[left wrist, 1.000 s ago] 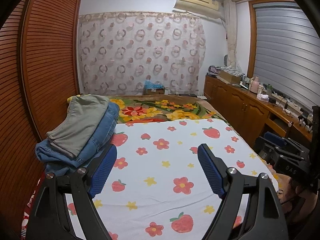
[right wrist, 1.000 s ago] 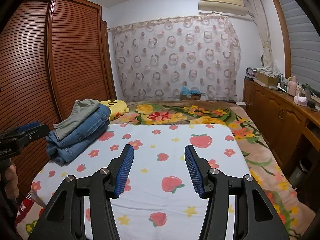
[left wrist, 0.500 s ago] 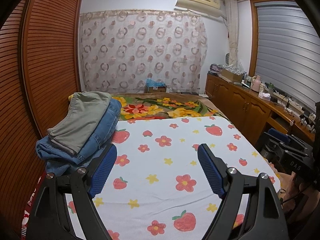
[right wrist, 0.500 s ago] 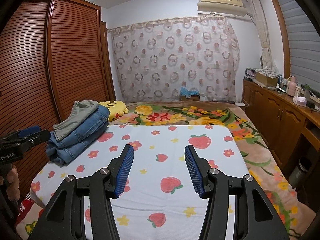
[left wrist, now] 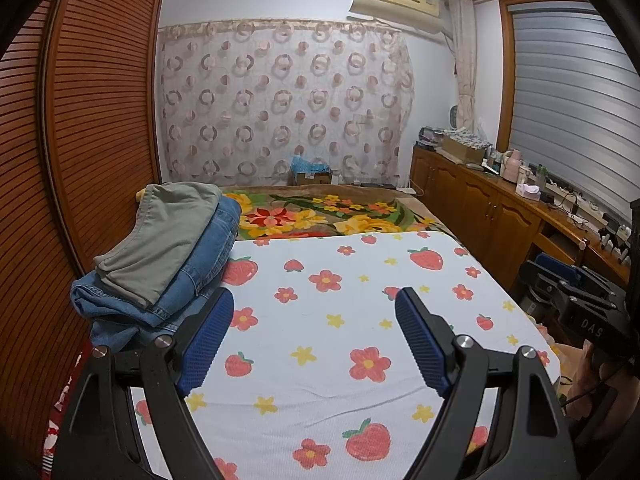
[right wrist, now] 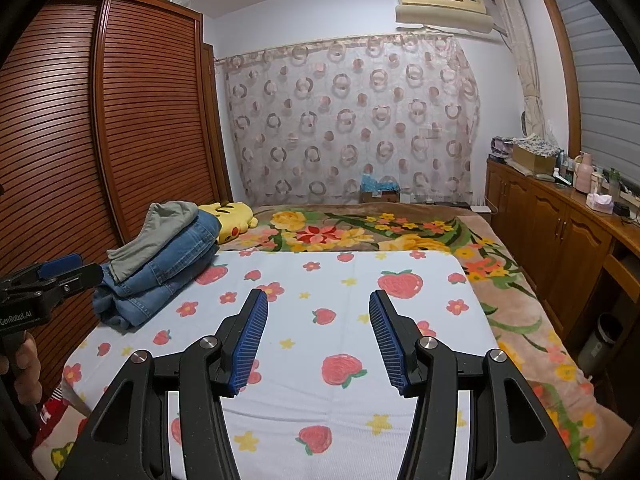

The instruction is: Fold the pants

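Bedroom, bed with strawberry-print sheet (left wrist: pixel 340 320) in front of me. My left gripper (left wrist: pixel 314 320) hangs over the sheet, jaws spread wide, holding nothing. My right gripper (right wrist: pixel 318 324) likewise, gaping, empty. Folded pants stack (left wrist: pixel 172 256) sits at the sheet's left edge beside the wooden wardrobe (right wrist: pixel 120 120): grey-green pair atop jeans.
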`<state>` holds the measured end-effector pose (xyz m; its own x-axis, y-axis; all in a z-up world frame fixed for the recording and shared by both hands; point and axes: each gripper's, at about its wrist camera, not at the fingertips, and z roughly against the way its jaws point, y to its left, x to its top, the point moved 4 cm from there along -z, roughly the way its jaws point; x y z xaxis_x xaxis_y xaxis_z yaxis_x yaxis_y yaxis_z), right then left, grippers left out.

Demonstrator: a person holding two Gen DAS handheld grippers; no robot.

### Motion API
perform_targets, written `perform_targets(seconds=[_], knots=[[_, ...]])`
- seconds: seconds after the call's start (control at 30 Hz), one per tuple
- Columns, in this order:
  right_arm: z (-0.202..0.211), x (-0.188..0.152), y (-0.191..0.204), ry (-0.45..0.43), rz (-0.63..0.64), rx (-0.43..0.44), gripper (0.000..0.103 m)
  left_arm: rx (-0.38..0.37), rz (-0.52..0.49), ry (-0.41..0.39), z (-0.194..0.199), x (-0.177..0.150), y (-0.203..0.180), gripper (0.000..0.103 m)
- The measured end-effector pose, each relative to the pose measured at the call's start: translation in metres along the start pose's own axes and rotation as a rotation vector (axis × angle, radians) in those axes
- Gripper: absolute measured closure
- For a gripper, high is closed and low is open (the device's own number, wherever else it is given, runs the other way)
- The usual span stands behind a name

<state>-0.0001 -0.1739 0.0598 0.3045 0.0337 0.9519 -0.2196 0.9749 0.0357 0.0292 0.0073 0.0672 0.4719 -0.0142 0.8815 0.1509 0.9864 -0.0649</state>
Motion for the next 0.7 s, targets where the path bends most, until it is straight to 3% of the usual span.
perform_targets(seconds=[0.7], knots=[[-0.0008, 0.0002, -0.0008, -0.008, 0.006, 0.006, 0.048, 0.0, -0.004, -0.003, 0.0005, -0.0013, -0.0022, 0.02]])
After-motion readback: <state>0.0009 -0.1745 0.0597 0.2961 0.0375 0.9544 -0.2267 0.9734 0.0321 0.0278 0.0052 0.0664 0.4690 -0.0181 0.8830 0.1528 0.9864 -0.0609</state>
